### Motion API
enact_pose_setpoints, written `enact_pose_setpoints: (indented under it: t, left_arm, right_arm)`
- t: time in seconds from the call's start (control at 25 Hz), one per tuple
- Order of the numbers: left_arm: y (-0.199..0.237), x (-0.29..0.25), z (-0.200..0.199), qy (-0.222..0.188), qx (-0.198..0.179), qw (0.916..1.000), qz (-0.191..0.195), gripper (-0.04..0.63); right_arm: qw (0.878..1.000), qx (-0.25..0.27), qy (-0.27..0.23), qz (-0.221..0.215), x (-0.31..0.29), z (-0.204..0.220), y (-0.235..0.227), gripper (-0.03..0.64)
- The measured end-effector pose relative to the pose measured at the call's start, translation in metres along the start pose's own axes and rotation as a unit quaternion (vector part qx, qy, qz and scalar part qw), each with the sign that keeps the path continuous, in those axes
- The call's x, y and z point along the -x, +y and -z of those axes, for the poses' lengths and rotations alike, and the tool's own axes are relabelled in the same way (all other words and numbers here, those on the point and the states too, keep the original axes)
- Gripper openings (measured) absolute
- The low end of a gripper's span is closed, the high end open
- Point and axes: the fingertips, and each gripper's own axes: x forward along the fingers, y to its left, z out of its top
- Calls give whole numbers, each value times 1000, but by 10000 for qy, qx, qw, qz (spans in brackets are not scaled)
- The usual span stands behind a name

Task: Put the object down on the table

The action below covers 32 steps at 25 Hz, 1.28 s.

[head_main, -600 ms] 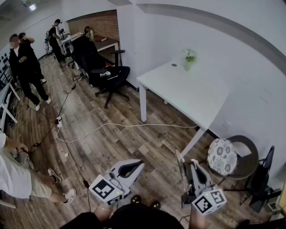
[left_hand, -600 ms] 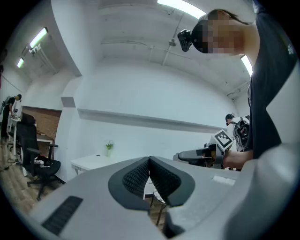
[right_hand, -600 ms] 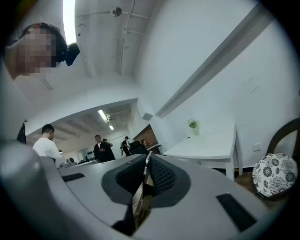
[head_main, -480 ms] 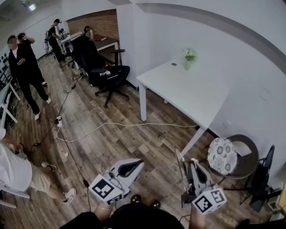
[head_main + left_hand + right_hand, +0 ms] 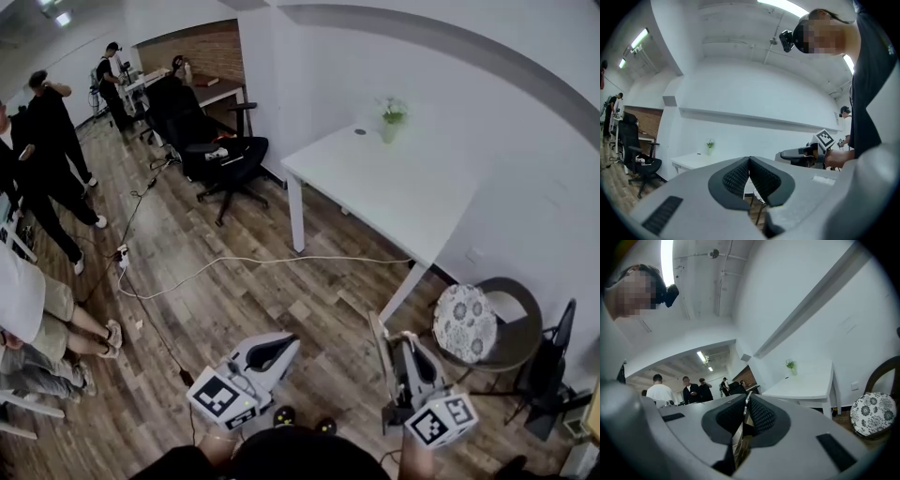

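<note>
The white table stands ahead against the wall, with a small potted plant at its far corner. My right gripper hangs low over the wooden floor, short of the table, shut on a thin flat pale board held edge-up. In the right gripper view the board sits between the dark pads, and the table lies beyond. My left gripper is beside it to the left, shut with nothing in it; its pads meet in the left gripper view.
A round chair with a floral cushion stands right of the table's near leg. A black office chair is left of the table. A white cable runs across the floor. Several people stand at the left.
Both grippers stay nearly where they were. The people at the left have shifted, and the person at the lower left has stepped further into view.
</note>
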Motion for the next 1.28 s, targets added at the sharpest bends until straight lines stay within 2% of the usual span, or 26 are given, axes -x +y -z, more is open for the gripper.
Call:
enact_pose_setpoints:
  t: [0.52, 0.8, 1.04, 1.28]
  left_arm:
    - [-41, -18, 17, 50, -19, 9999, -161, 0]
    - [-47, -38, 18, 100, -50, 9999, -26, 0]
    - [-29, -61, 17, 115, -61, 9998, 149, 0]
    - [11, -83, 14, 109, -133, 9994, 293, 0]
  right_arm:
    - [9999, 76, 80, -10, 36, -5, -38, 21]
    - [9999, 83, 12, 120, 45, -13, -55, 21]
    - [9998, 32, -122, 184, 25, -24, -66, 21]
    - [9992, 65, -185, 344, -11, -29, -75, 21]
